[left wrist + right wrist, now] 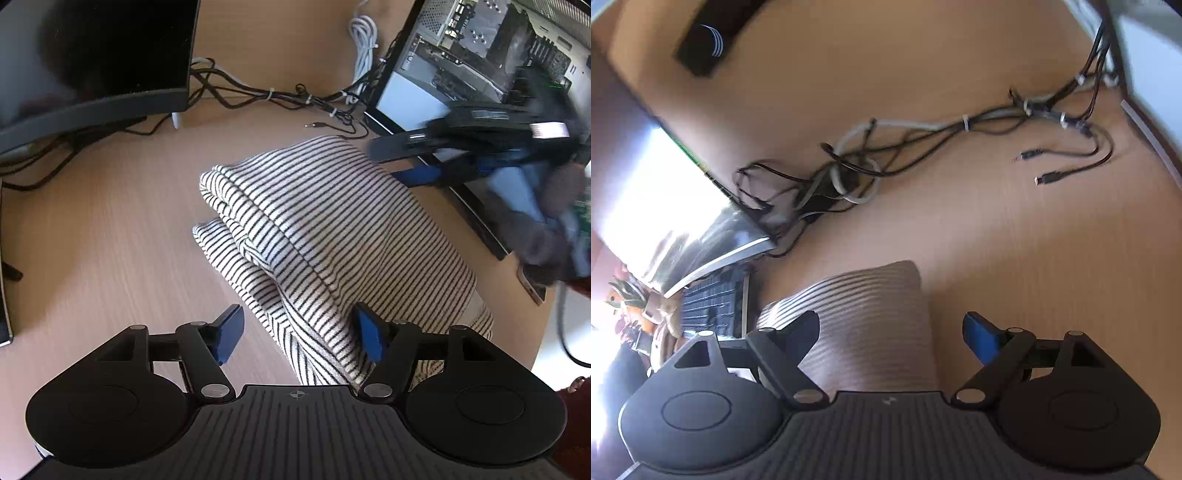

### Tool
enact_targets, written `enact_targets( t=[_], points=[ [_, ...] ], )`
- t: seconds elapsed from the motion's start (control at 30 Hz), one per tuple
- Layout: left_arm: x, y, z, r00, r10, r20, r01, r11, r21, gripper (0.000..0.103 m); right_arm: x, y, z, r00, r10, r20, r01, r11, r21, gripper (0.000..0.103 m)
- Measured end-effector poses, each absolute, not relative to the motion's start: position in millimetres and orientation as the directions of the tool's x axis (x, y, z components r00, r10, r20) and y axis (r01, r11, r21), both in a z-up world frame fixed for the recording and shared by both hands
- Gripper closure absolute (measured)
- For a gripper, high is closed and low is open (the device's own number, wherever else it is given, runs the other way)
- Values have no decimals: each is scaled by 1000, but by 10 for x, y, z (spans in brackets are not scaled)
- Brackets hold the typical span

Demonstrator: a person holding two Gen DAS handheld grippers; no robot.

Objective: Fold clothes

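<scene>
Striped sweater folded on counter; left tool and right tool wide open, holding nothing; any regrip should pinch all layers.

Surface: light wooden desk.
Carried: folded black-and-white striped garment, ahead of left gripper; tied black cables beyond.

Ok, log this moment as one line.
striped garment: folded on desk | left gripper: open | right gripper: open
</scene>
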State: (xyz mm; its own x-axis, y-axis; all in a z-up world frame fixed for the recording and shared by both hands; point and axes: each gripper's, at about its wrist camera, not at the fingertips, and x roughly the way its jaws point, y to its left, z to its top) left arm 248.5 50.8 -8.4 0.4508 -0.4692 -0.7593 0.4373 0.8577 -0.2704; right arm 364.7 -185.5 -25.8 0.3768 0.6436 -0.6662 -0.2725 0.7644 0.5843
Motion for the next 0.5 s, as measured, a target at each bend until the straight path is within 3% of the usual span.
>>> enact_targets(
  t=[0.1, 0.17, 0.2, 0.3, 0.33, 0.43, 0.5],
  points=[
    [2515, 529, -94, 441, -476, -761, 437, 854, -281, 29, 3820, -1739, -425, 309, 692, -653, -231, 720, 654, 18],
    [2530, 537, -96, 433, -476, -765, 441, 852, -280, 28, 3845, -1688, -425, 283, 738, -613, -217, 671, 709, 30],
    [2531, 539, -95, 431, -473, -768, 444, 853, -275, 28, 3806, -1681, -359, 289, 757, -585, -240, 649, 721, 41],
    [2531, 583, -115, 425, -476, -770, 438, 853, -285, 25, 3640, -1682, -123, 325, 789, -522, -335, 612, 717, 48],
    [2533, 598, -125, 422, -480, -769, 435, 851, -293, 25, 3589, -1685, -74, 341, 778, -527, -359, 626, 692, 50],
    [2561, 608, -152, 418, -501, -758, 427, 844, -323, 25, 3534, -1625, -127, 418, 627, -657, -394, 777, 491, 51],
    [2588, 578, -150, 418, -503, -757, 431, 843, -322, 25, 3526, -1619, -212, 444, 562, -698, -368, 825, 430, 45]
  ],
)
